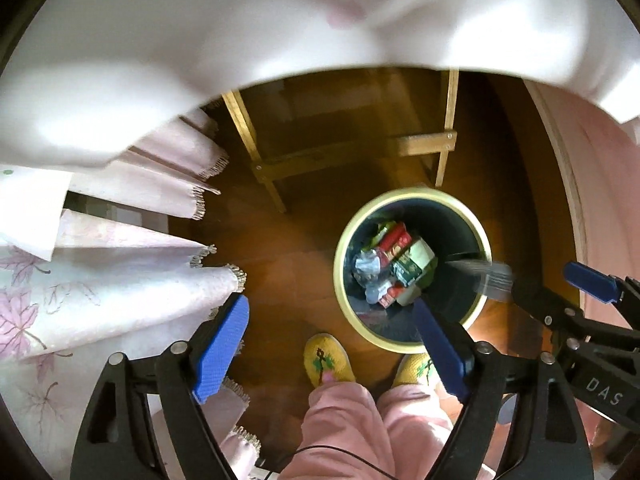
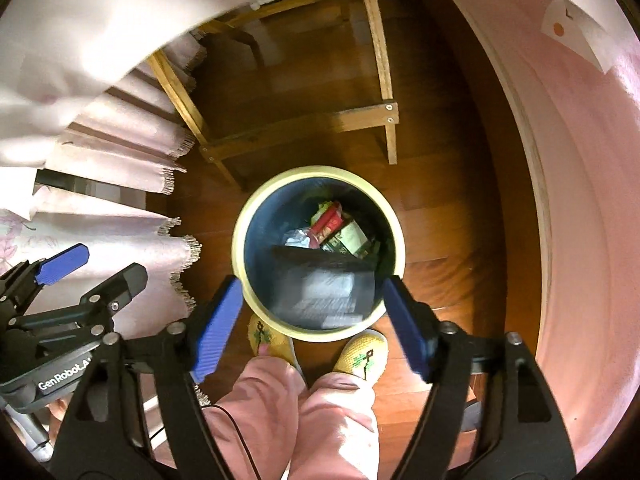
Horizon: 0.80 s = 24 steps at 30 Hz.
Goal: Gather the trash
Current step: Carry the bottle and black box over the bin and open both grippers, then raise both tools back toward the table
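Both tongs hanging released: right tongs over the round cream-rimmed bin, blurred dark flat packet dropping in; left tongs beside the bin.

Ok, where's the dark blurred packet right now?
The dark blurred packet is over the near side of the cream-rimmed round bin in the right wrist view, between the open right gripper fingers, apparently dropping in, above the yellow slippers.

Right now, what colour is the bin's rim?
Pale cream-yellow rim on the bin, clearest in the right wrist view.

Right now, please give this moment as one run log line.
left gripper: open, empty | right gripper: open | dark packet: blurred, over bin | bin: holds wrappers
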Available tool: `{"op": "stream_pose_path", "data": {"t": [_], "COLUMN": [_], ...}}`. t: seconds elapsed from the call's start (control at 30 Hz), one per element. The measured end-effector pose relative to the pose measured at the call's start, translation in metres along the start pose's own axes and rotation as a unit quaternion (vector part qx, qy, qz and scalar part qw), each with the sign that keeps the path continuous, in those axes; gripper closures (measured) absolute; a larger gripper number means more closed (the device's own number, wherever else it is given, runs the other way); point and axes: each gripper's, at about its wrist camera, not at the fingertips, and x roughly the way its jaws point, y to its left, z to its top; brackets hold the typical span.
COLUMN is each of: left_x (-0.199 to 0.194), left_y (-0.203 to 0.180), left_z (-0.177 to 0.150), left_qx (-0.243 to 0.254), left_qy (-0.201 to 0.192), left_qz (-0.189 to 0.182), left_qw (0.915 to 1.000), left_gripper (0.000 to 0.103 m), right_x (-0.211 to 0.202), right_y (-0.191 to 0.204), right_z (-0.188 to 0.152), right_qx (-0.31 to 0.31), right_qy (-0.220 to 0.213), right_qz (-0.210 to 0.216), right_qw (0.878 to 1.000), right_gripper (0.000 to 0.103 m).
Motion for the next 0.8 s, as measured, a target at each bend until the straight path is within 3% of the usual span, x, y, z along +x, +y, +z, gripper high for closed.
{"op": "stream_pose_path", "data": {"t": [0.47, 0.8], "left_x": [-0.068, -0.171], "left_y": [0.021, 0.051], "left_z": [0.004, 0.007], "left_qx": [-0.038, -0.058], "left_qy": [-0.05, -0.093], "left_qz": [-0.007, -0.01], "left_qw": [0.998, 0.9939], "left_gripper": [0.017, 0.017], "right_x": [-0.043, -0.125], "right_y": [0.022, 0.055], "right_z": [0.006, 0.0], "right_qx": [-0.023, -0.035], "right_qy": [-0.037, -0.049], "right_qz": [-0.014, 0.012], "right_qw": [0.999, 0.998], "right_gripper": [0.029, 0.029]}}
